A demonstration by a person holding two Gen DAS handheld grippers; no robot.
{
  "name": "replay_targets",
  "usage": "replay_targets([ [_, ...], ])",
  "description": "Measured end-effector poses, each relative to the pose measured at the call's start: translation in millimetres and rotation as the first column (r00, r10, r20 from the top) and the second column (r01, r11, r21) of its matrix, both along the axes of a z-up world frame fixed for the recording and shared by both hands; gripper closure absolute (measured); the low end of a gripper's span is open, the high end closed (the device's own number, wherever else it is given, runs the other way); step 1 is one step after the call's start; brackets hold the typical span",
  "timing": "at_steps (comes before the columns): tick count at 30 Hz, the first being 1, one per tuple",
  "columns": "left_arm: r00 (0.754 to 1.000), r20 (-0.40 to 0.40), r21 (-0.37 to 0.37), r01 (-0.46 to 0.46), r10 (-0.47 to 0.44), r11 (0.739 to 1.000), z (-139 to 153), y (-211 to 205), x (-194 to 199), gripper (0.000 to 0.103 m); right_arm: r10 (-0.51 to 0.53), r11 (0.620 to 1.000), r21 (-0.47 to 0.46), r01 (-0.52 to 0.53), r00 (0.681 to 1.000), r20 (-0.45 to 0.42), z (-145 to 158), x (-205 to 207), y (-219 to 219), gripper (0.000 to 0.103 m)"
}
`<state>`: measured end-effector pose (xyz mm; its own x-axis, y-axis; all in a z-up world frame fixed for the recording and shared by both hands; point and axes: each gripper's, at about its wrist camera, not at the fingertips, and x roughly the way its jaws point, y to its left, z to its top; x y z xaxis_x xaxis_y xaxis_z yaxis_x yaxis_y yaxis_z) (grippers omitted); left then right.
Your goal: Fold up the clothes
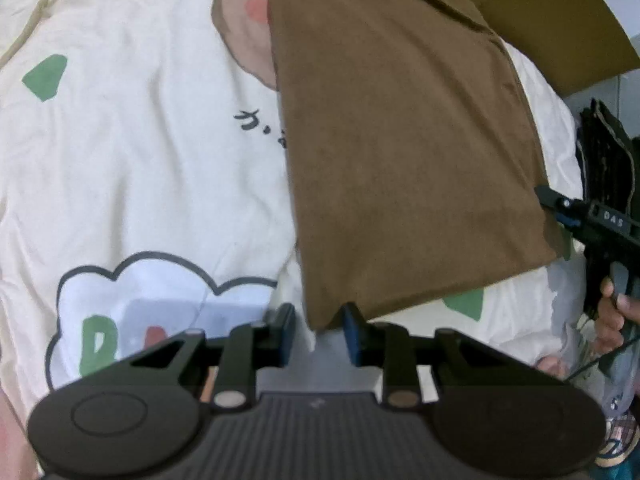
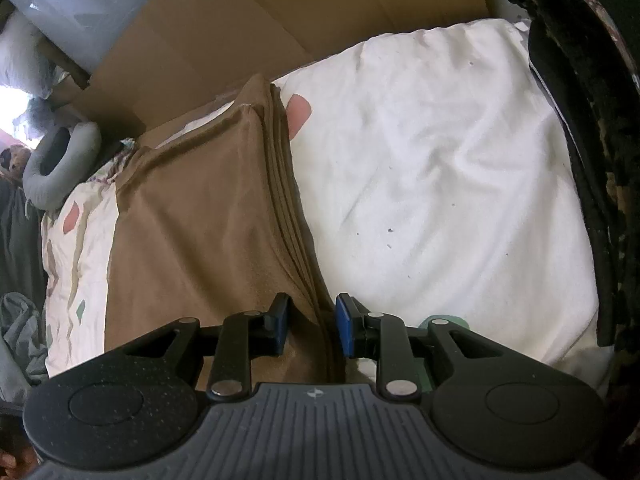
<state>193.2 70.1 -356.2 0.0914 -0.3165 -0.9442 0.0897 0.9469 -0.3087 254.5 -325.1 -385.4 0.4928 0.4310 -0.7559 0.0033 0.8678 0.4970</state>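
left wrist view looks steeply down on a brown folded garment lying on a cream duvet printed with green patches, a cloud outline and a cartoon figure, spread over a bed. the left tongs stand partly open at the garment's near corner; that corner sits in the gap between the blue-faced pads, and whether they pinch it cannot be told. at the garment's right edge the right tongs reach in from the side, with a hand on the black handle below. a sheet of brown cardboard lies beyond the garment's far end. right wrist view runs along the garment's stacked right edge, where several layers show one over another. the right tongs are partly open there, straddling the layered edge low in the picture: the fabric passes between the pads, with a sliver of space visible beside the right pad, so a firm grip cannot be confirmed. to the right of the garment the bedding is plain white, and a dark fuzzy cloth lies along its far right side.
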Motion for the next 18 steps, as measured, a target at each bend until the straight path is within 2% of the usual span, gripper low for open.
replay_targets([
  [3, 1.000, 0.022, -0.023, -0.009, 0.010, 1.000, 11.6, 7.7, 2.4, 0.076, 0.006, 1.000, 0.003, -0.006, 1.000, -0.002, -0.6, 0.4, -1.9, 0.076],
  [5, 0.998, 0.045, -0.051, -0.036, 0.039, 0.998, 17.8, 13.4, 3.3, 0.068, 0.002, 1.000, 0.006, -0.002, 1.000, -0.006, -1.9, 0.9, -3.3, 0.071],
  [7, 0.995, 0.062, -0.070, -0.073, 0.078, 0.995, 20.4, 21.4, 6.4, 0.062, 0.000, 1.000, 0.009, 0.000, 1.000, -0.009, -3.0, 1.6, -3.5, 0.071],
  [12, 0.986, 0.059, -0.098, -0.150, 0.156, 0.984, 3.8, 36.0, 15.2, 0.060, 0.004, 1.000, 0.005, -0.004, 1.000, -0.014, -3.6, 3.3, -1.7, 0.069],
  [17, 0.988, 0.076, -0.097, -0.127, 0.135, 0.987, -7.3, 28.4, 20.1, 0.059, 0.018, 1.000, -0.005, -0.018, 1.000, -0.006, -5.1, 1.4, -0.2, 0.070],
  [18, 0.989, 0.077, -0.100, -0.121, 0.129, 0.988, -6.9, 27.7, 20.9, 0.059, 0.029, 0.999, -0.017, -0.029, 1.000, 0.004, -3.9, 0.7, 1.8, 0.075],
])
